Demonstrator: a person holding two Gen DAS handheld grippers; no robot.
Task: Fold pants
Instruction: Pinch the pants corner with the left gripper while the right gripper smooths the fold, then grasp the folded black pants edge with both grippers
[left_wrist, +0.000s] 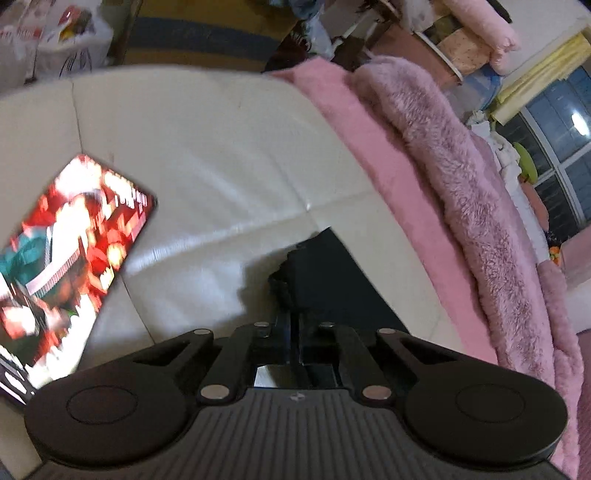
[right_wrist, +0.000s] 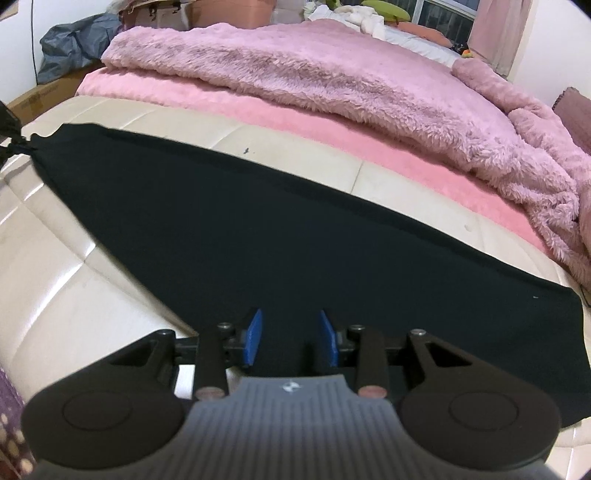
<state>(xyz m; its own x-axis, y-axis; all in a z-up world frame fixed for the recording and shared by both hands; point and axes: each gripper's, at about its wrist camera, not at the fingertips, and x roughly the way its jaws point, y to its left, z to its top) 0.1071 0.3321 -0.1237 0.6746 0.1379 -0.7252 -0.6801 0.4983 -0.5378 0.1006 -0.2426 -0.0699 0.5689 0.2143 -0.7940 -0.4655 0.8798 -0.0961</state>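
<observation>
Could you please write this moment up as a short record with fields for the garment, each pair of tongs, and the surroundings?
garment: black pants spread flat on the cream leather surface
left tongs: shut on a bunched corner of the pants
right tongs: open, blue pads apart, over the near edge of the pants
behind pants: pink sheet with a fluffy pink blanket on it
left of pants: red printed box lying on the leather, blurred
fold state: no fold visible yet
</observation>
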